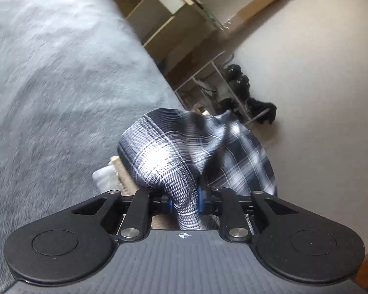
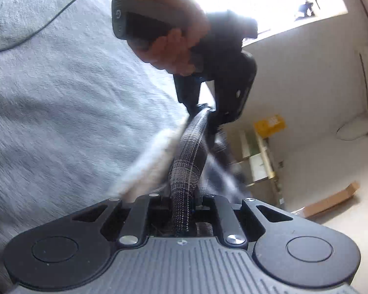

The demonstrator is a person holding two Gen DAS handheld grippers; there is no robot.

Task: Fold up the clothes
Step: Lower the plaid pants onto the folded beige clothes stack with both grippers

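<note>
Both grippers, left gripper and right gripper, were clamped nearly shut on the plaid garment stretched between them above the grey bedding, where one thin pinch slipping could collapse the fold unevenly.

Woven plaid cloth garment, fuzzy grey blanket, matt black gripper

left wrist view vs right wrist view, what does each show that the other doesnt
Only the left wrist view shows the wire rack with black items on the floor.

Only the right wrist view shows the hand on the left gripper, the window and a cable.

Both show the plaid cloth clamped in a gripper, the grey bed and the wooden shelves.
</note>
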